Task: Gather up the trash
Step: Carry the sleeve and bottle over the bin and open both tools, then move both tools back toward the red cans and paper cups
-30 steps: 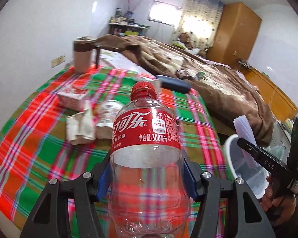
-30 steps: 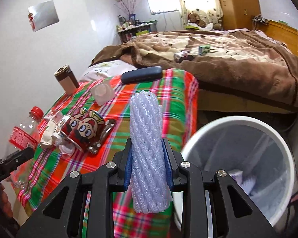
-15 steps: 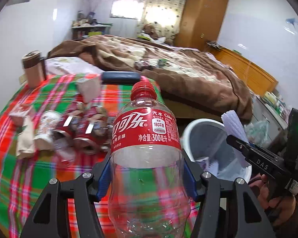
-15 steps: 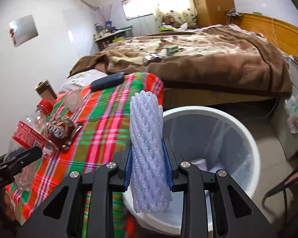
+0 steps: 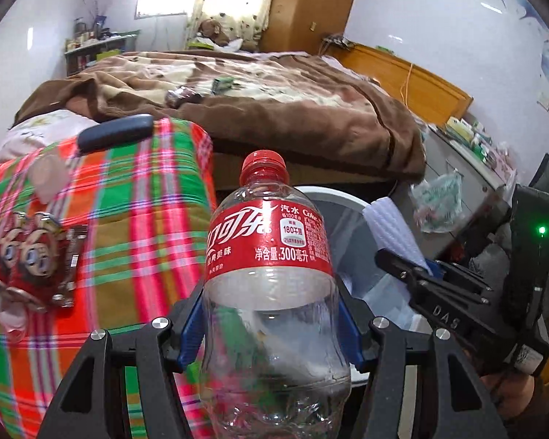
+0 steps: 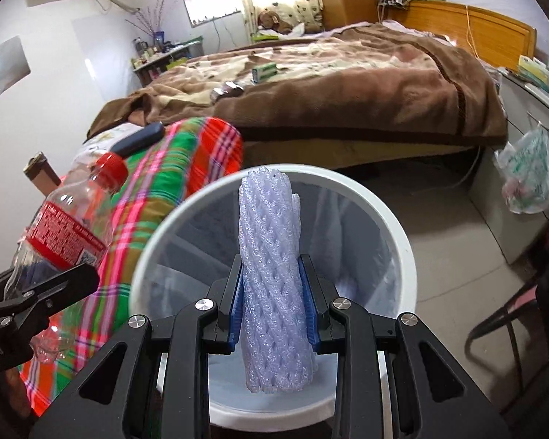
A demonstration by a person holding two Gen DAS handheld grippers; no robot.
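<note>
Bottle (image 5: 271, 292) first: clear plastic cola one with a red label and red cap, clamped upright between the blue pads of the left claw (image 5: 271, 333), looks empty. Same deal on the other side, the right claw (image 6: 272, 300) is squeezed onto a white foam fruit net (image 6: 269, 278), rolled into a tube and standing straight up between its pads. That net hangs right over the open mouth of the white trash bin (image 6: 395, 234), which has a clear liner and some bits of paper at the bottom. In the left view the bin (image 5: 333, 197) sits just behind the bottle, off the right edge of the counter.

Counter (image 5: 135, 226) has a loud red, green and pink plaid cloth on it. Near its left edge there's a red snack wrapper with cartoon faces (image 5: 29, 256), still lying there. At the far edge a dark blue case (image 5: 115, 132) lies flat.

Beyond that, a bed with a brown blanket (image 5: 292, 109), a small green box (image 6: 264, 70) on top of it, and a thin plastic bag (image 6: 529, 177) hanging off the cabinet on the right
</note>
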